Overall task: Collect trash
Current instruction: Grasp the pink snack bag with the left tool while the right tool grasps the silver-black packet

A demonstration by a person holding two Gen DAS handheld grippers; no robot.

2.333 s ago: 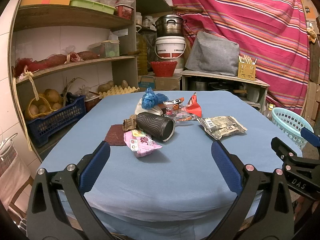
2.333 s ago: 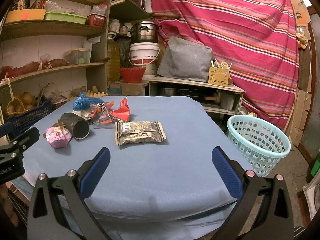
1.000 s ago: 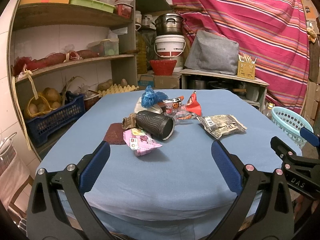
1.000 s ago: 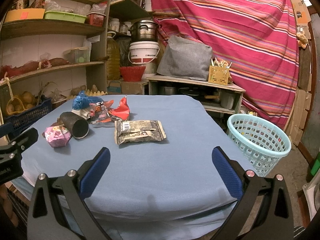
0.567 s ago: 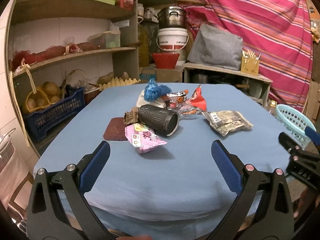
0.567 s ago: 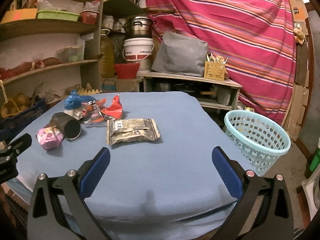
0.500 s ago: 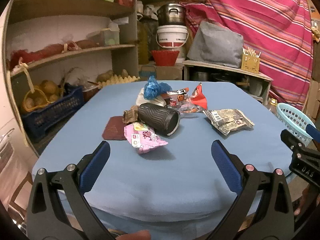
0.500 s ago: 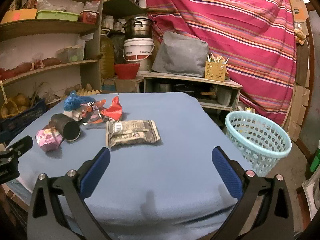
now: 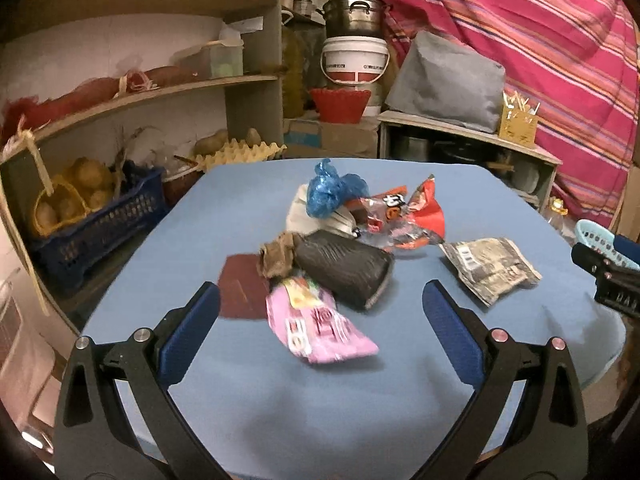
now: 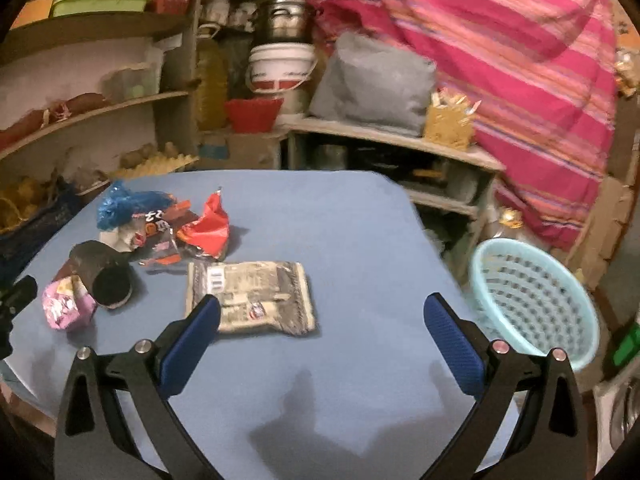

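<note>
Blue-covered desk (image 9: pixel 500 208) in cluttered storeroom, trash heaped mid-desk: pink wrapper (image 9: pixel 316 322), black cup (image 9: pixel 346 270), grey packet (image 10: pixel 250 298), aqua basket (image 10: pixel 534 304) beside desk, left gripper (image 9: pixel 320 326) and right gripper (image 10: pixel 322 330) spread wide, empty.

A storeroom with wooden shelves (image 9: pixel 168 92) along the left wall. A dark blue crate (image 9: pixel 100 224) on the lowest shelf holds potatoes (image 9: pixel 86 174), with an egg tray (image 9: pixel 240 155) beside it. At the back, a steel pot (image 9: pixel 354 2) sits on a white bucket (image 9: pixel 354 62), above a red bowl (image 9: pixel 340 104). A grey cushion (image 9: pixel 444 80) rests on a low wooden bench (image 9: pixel 468 132), beside a yellow holder of utensils (image 9: pixel 518 122). A pink striped cloth (image 9: pixel 540 32) hangs behind.
</note>
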